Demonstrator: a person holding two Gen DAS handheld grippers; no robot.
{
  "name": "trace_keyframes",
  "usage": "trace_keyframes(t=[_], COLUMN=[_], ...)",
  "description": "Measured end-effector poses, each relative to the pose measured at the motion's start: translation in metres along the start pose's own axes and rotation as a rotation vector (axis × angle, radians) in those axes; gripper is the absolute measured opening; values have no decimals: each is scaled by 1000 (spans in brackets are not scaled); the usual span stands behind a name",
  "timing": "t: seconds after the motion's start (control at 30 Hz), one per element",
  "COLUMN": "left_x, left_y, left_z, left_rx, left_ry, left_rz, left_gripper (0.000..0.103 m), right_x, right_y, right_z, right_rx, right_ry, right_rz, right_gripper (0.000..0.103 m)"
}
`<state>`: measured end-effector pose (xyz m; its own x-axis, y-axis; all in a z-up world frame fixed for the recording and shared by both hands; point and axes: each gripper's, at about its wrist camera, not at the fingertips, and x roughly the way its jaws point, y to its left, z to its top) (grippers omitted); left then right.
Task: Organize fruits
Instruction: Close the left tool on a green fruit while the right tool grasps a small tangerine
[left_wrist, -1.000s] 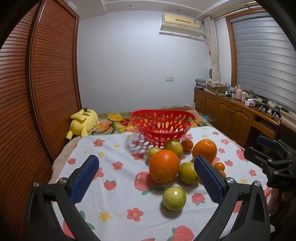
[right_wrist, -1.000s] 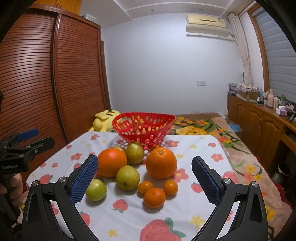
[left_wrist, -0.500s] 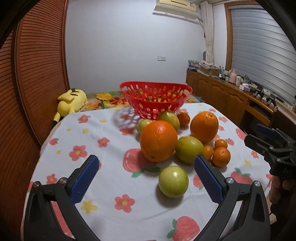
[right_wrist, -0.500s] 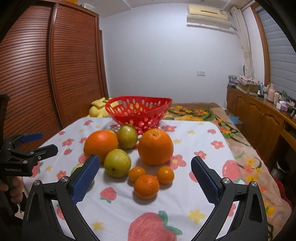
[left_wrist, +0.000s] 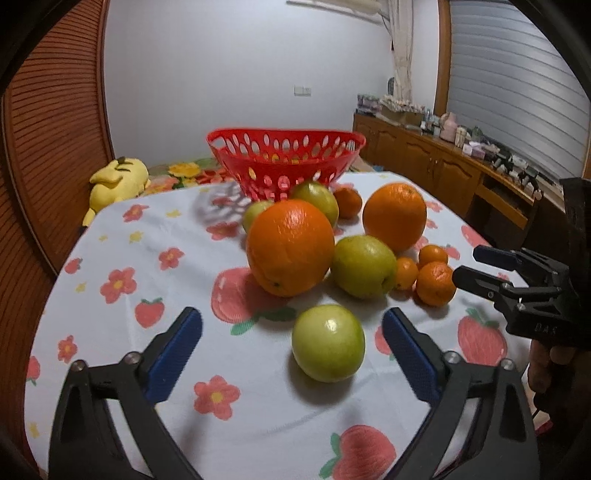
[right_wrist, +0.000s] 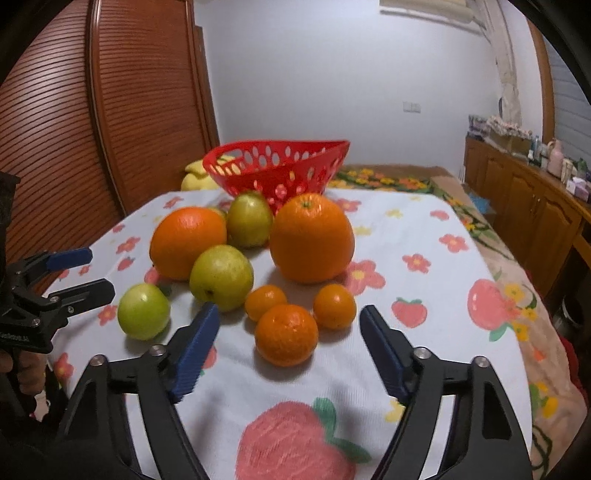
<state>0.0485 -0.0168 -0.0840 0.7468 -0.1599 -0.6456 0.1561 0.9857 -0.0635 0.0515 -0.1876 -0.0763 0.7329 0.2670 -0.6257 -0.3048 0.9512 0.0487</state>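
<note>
A red perforated basket (left_wrist: 286, 164) stands empty at the far side of the table, also in the right wrist view (right_wrist: 277, 170). In front of it lie two big oranges (left_wrist: 290, 247) (right_wrist: 312, 238), several green fruits and several small mandarins. My left gripper (left_wrist: 291, 345) is open, its jaws just short of the nearest green fruit (left_wrist: 328, 342). My right gripper (right_wrist: 290, 339) is open, with the nearest mandarin (right_wrist: 286, 334) between its fingertips and untouched. Each gripper shows in the other's view, at the right edge (left_wrist: 491, 266) and at the left edge (right_wrist: 79, 273).
The table carries a white cloth (left_wrist: 147, 258) printed with flowers and strawberries. A yellow plush toy (left_wrist: 116, 182) lies on the bed behind. Wooden louvred wardrobe doors (right_wrist: 110, 110) stand at the left, a wooden sideboard (left_wrist: 443, 166) with small items at the right.
Both grippers have moved forward and down toward the fruit pile. The fruits look larger now and have not moved. Both grippers stayed open.
</note>
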Motion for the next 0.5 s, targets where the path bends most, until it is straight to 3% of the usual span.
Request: trace_keyframes(t=[0.27,0.5], left_x=[14,22], left_y=[-5,-10], left_z=[-6,-8], left_rx=[-4,11], left_ry=[56,91], left_rz=[-92,-110], left_gripper=[78,67], right_x=[17,27], right_y=[-2,-2], right_z=[-3,-1], right_rx=[-5,-19], right_ry=[74,119], right_rz=[40,49], right_gripper=[62,61])
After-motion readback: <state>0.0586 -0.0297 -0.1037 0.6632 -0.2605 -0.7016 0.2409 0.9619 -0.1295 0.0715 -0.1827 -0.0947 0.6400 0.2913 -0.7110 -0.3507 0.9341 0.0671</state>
